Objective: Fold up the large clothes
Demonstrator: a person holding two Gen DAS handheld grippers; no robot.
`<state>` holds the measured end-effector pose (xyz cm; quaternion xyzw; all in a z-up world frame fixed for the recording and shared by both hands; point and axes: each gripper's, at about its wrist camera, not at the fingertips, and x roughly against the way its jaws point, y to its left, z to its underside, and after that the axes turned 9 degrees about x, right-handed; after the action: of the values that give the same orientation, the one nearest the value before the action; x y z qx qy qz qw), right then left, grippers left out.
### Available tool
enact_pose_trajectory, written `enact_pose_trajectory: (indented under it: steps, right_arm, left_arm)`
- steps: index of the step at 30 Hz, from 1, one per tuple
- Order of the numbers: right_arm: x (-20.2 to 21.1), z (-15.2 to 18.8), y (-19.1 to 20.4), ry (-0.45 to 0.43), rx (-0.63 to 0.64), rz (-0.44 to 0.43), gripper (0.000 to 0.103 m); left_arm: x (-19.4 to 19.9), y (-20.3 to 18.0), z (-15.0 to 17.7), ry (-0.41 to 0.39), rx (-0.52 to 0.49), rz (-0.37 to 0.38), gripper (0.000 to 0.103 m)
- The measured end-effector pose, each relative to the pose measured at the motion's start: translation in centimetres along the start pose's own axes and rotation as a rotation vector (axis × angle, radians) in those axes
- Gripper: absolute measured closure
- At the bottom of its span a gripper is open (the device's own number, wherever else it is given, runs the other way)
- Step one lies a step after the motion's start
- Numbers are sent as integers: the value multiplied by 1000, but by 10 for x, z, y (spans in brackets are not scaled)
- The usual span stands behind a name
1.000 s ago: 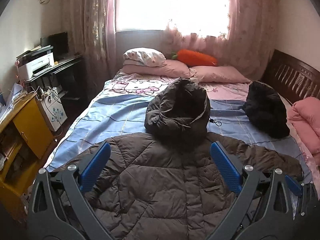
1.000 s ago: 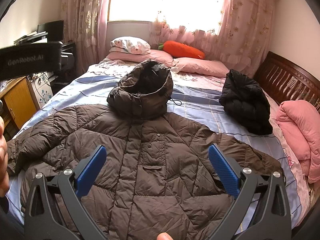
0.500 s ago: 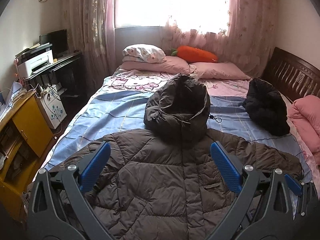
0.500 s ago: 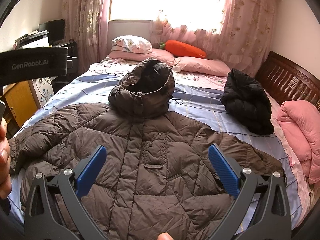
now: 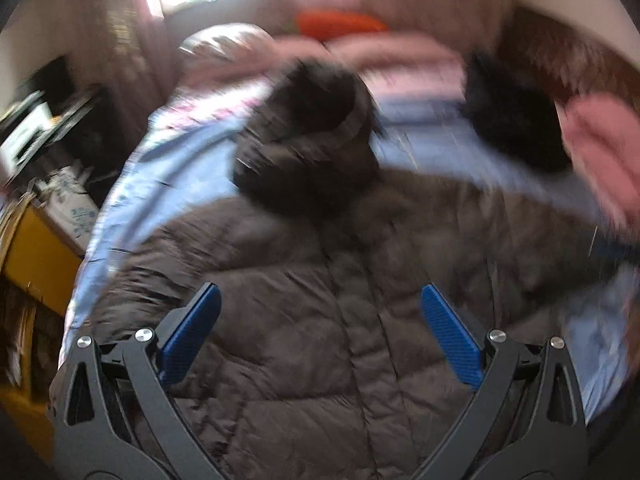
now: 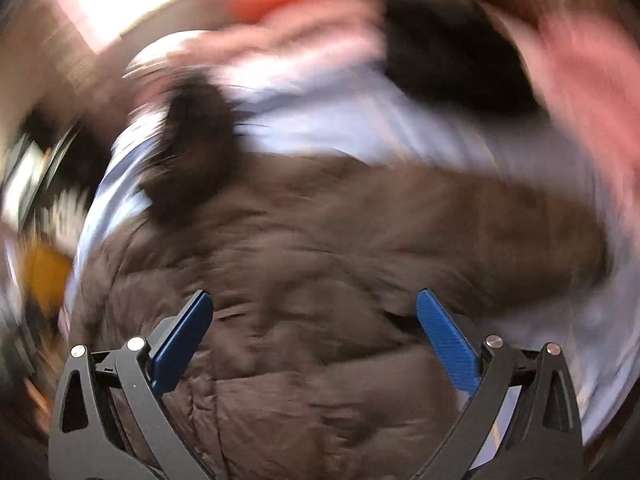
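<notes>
Both views are smeared, yet the left claw (image 5: 320,320) and right claw (image 6: 314,320) each gape wide, gripping nothing, above the brown quilted puffer jacket (image 5: 340,320) spread flat on the blue-sheeted bed (image 5: 168,160). Only the left view shows the yellow cabinet (image 5: 32,256) clearly, while a black garment bundle (image 5: 516,120) lies beyond the jacket's sleeve.

A blurred bedroom: a blue striped bedsheet (image 5: 132,184) covered the bed, pink pillows (image 5: 392,54) and an orange carrot-shaped cushion (image 5: 340,24) lay at its head, a yellow cabinet (image 5: 32,256) stood alongside.
</notes>
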<state>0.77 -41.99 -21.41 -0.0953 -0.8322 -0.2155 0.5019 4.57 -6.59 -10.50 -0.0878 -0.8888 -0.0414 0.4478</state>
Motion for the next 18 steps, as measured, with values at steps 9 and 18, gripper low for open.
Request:
enact_pose_trajectory:
  steps: [9, 18]
  right_arm:
    - [-54, 0, -210, 147, -522, 6, 9]
    - [-50, -37, -223, -103, -591, -101, 94]
  left_arm:
    - [-97, -45, 35, 299, -64, 50, 2]
    - [-144, -48, 74, 540, -73, -14, 2]
